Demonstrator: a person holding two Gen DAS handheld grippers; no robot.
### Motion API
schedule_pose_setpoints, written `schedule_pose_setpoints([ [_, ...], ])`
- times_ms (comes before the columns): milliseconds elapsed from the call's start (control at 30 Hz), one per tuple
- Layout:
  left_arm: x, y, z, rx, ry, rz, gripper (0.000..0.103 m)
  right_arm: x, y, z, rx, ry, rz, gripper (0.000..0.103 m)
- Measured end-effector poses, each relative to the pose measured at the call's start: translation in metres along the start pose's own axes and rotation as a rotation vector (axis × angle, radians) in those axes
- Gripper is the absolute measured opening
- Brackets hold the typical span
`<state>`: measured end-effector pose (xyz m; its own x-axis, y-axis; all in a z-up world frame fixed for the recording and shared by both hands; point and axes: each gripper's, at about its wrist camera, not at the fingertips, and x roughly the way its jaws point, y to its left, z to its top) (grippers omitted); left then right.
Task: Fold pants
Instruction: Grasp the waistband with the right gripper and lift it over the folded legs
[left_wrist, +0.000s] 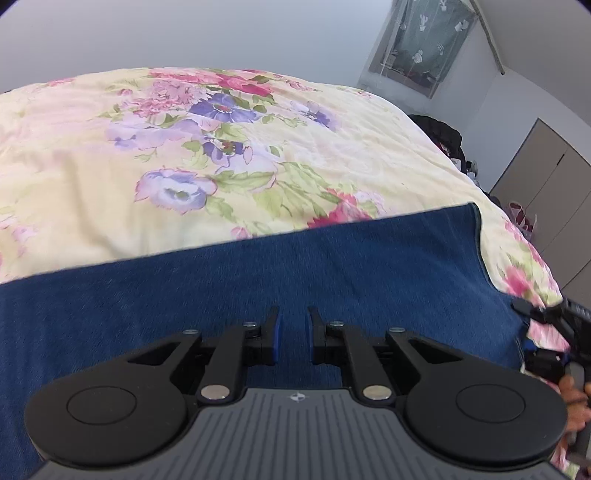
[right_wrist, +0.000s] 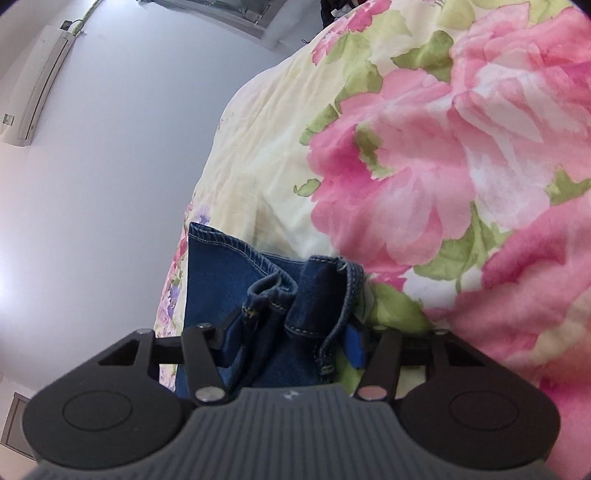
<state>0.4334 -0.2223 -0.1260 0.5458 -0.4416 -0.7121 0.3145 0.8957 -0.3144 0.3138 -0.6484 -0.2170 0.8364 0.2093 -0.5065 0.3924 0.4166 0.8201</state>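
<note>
Soft, even daylight, fairly bright, slightly cool. In the left wrist view it seems to come from the curtained window (left_wrist: 421, 44) top right. No hard shadows, only a faint one under the gripper body. Mild glare washes the bare wall (right_wrist: 110, 147) almost white at the left in the right wrist view.

Heavy fisheye: the floral bedspread (left_wrist: 184, 147) bulges like a dome, and dark vignette sits in the frame corners. Motion smear on the denim pants (left_wrist: 258, 266) and the bedspread edge. The big pink print (right_wrist: 443, 166) close to the right lens is soft, out of focus. Hem stitching there stays fairly sharp.
</note>
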Motion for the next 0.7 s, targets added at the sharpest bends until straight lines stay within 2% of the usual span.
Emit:
schedule_pose_setpoints([
  [67, 0.016, 0.003, 0.008, -0.008, 0.006, 0.020, 0.013, -0.003, 0.001, 0.002, -0.025, 0.008, 0.012, 0.033],
  [133, 0.032, 0.008, 0.015, -0.031, 0.014, 0.033, 0.013, -0.009, 0.006, 0.002, -0.072, 0.012, 0.026, 0.027],
  [233, 0.052, 0.015, 0.021, -0.097, 0.031, 0.030, 0.012, -0.012, 0.020, 0.003, -0.153, 0.015, 0.023, 0.023],
  [300, 0.058, 0.015, 0.023, -0.104, 0.029, 0.040, 0.010, -0.009, 0.027, 0.005, -0.179, 0.021, 0.017, 0.023],
  [400, 0.049, 0.009, 0.020, -0.097, 0.016, 0.057, 0.010, -0.006, 0.032, 0.007, -0.191, 0.029, 0.000, 0.022],
  [500, 0.030, -0.006, 0.009, -0.056, 0.036, 0.047, 0.011, -0.009, 0.037, 0.006, -0.198, 0.025, -0.007, 0.019],
  [700, -0.015, -0.053, -0.049, 0.110, 0.072, -0.048, 0.011, -0.021, 0.066, 0.003, -0.253, -0.016, 0.009, 0.016],
])
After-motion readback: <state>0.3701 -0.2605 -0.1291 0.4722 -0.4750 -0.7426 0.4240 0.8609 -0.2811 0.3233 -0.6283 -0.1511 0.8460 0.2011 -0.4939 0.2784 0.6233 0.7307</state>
